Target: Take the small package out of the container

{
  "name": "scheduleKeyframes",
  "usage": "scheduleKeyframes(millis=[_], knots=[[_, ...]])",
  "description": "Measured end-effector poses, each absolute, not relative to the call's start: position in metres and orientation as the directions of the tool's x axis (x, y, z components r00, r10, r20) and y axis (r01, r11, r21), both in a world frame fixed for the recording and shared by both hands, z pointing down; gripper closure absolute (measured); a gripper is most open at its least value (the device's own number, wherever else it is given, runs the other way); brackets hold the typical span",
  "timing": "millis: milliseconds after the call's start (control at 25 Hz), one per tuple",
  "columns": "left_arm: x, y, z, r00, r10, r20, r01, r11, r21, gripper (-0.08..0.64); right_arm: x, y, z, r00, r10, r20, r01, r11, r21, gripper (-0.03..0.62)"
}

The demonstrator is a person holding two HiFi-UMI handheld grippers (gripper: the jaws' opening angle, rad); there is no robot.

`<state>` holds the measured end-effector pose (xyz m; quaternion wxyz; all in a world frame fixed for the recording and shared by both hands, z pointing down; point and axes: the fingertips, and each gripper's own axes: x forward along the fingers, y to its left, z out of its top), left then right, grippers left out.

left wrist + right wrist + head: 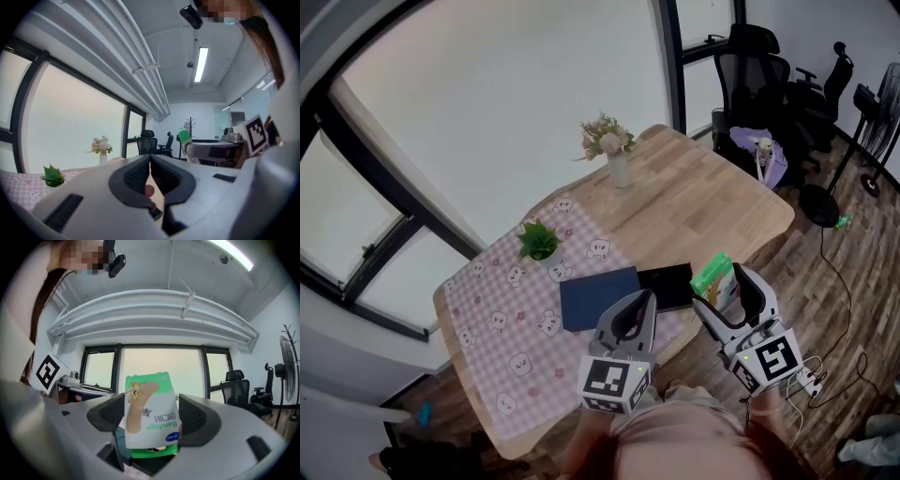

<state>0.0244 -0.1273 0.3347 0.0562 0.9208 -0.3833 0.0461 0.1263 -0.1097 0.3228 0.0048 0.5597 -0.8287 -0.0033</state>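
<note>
Nearest the person, off the table's (712, 202) near edge, the left gripper (637, 300) (150, 161) has its jaws pressed together with nothing between the pads. To its right, also just off the table's near edge, the right gripper (727, 286) (152, 416) pinches the small package (712, 274) (150, 413) between its pads. This is a green and white bandage packet with a plaster drawn on it. It stands upright in the jaws, lifted clear of the table, and its print reads upside down in the right gripper view.

On the table's near part lies the flat container (598, 298), a dark blue part and a black part touching side by side. It rests partly on the pink checked cloth (506, 319) (18, 185) that covers the table's left half. Whether the container is open I cannot tell.

Further in on the table, at the cloth's far edge, stands a small green plant (539, 242) (53, 175) in a white pot. Near the table's far edge, on bare wood, stands a white vase of flowers (614, 150) (102, 149).

Beyond the table's left and far sides runs a large window (506, 103). Past the table's right end stand black office chairs (759, 70) (147, 140) on a wooden floor.
</note>
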Motion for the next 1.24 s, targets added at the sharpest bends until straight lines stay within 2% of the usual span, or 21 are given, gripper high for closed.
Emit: scheduleKeyframes(millis=[1240], knots=[[0.015,-0.138,0.34,0.722,-0.676,0.148,-0.689,-0.721,0.071,0.546,0.12,-0.115,0.339,-0.336,-0.941,0.045,-0.941,0.337,0.023,0.241]])
